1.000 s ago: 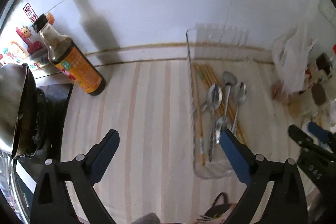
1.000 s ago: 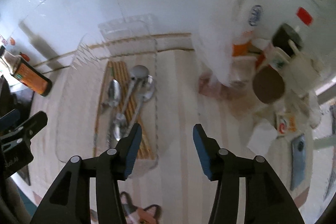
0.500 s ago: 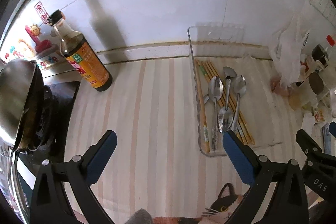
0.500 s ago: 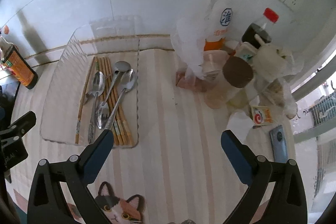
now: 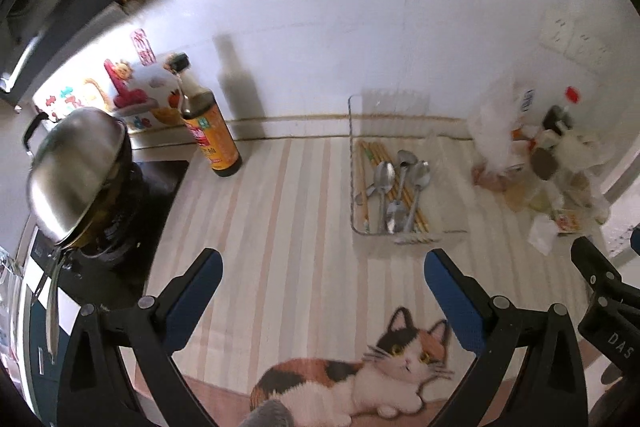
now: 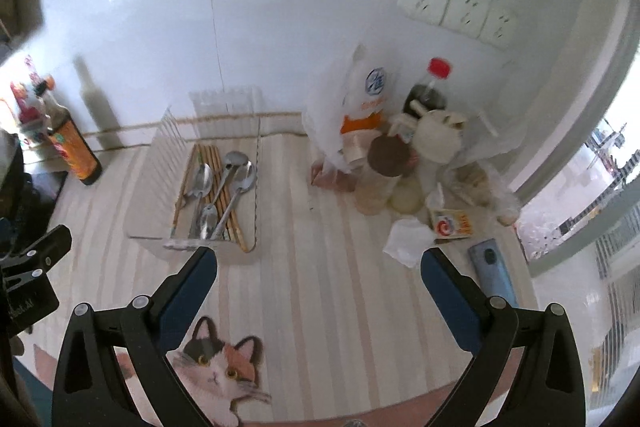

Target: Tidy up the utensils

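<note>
A clear plastic tray (image 5: 353, 187) (image 6: 148, 203) stands on the striped counter by the wall. In it lie several metal spoons (image 5: 400, 187) (image 6: 224, 187) across wooden chopsticks (image 5: 370, 163) (image 6: 208, 155). My left gripper (image 5: 322, 277) is open and empty, held high above the counter, short and left of the tray. My right gripper (image 6: 318, 273) is open and empty, held high, short and right of the tray.
A soy sauce bottle (image 5: 208, 127) (image 6: 70, 143) stands left by the wall, beside a stove with a steel lid (image 5: 76, 167). Bottles, bags and jars (image 6: 400, 147) crowd the right corner, with a phone (image 6: 492, 269). A cat picture (image 5: 360, 375) marks the mat's front.
Both grippers pulled back and up from the tray, so it looks smaller and farther. The right gripper's jaws opened wide. The utensils have not moved.
</note>
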### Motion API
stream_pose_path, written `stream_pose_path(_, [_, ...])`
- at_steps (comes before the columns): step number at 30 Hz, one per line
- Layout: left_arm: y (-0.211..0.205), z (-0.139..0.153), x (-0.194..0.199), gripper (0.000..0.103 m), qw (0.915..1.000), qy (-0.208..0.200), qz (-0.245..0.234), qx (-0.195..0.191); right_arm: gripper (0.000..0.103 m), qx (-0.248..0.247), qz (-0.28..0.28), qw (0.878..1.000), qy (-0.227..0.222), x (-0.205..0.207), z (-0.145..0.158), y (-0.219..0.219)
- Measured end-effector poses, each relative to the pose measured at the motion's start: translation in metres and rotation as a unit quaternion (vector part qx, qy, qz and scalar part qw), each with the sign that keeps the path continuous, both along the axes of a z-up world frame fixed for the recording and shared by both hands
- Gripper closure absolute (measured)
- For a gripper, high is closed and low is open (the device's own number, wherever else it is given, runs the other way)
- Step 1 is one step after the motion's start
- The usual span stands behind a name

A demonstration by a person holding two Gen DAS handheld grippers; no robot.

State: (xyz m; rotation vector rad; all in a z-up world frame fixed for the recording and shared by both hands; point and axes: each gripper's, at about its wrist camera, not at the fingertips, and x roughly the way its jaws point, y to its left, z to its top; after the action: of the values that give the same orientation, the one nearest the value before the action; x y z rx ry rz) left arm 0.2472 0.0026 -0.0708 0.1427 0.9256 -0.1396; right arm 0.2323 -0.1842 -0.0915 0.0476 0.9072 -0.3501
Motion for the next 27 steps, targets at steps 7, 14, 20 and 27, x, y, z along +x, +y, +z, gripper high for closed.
stream_pose_path(7, [0.011,0.043,-0.066,0.0,0.9992,-0.034,-0.007,-0.017,0.0,-0.015,0.012,0.999,-0.05,-0.077,0.05,0.013])
stream_pose_path(14, [0.016,0.073,-0.11,0.0,0.9979,-0.059,-0.011,-0.024,0.0,-0.017,0.022,0.997,-0.077,-0.132,0.084,0.02])
stream_pose_path(20, [0.017,0.09,-0.137,0.0,0.9974,-0.065,-0.009,-0.027,0.0,-0.014,0.021,0.995,-0.095,-0.161,0.109,0.023])
stream_pose_path(27, [0.017,0.106,-0.142,0.0,0.9971,-0.072,0.011,-0.022,0.0,-0.014,0.022,0.994,-0.104,-0.174,0.128,0.022])
